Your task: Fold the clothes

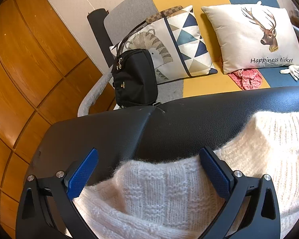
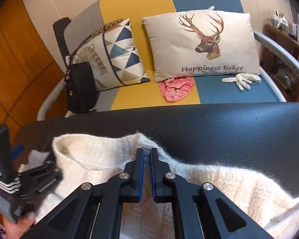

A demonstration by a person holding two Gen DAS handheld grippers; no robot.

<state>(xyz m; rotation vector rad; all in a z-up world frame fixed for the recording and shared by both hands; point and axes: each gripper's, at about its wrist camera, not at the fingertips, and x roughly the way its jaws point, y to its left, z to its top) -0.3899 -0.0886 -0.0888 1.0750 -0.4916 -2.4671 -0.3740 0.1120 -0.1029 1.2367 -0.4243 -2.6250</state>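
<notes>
Lying on black leather surface, cream sweater, sofa cushions beyond

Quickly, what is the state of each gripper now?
Left gripper: open, over the white sweater, gripping nothing.
Right gripper: nearly shut; cannot tell whether it pinches the sweater.

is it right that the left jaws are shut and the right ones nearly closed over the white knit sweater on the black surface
Not quite. The left wrist view shows the left gripper with its jaws spread wide open above the white knit sweater. The rest holds: in the right wrist view the right gripper has its jaws nearly closed over the sweater on the black surface.
</notes>
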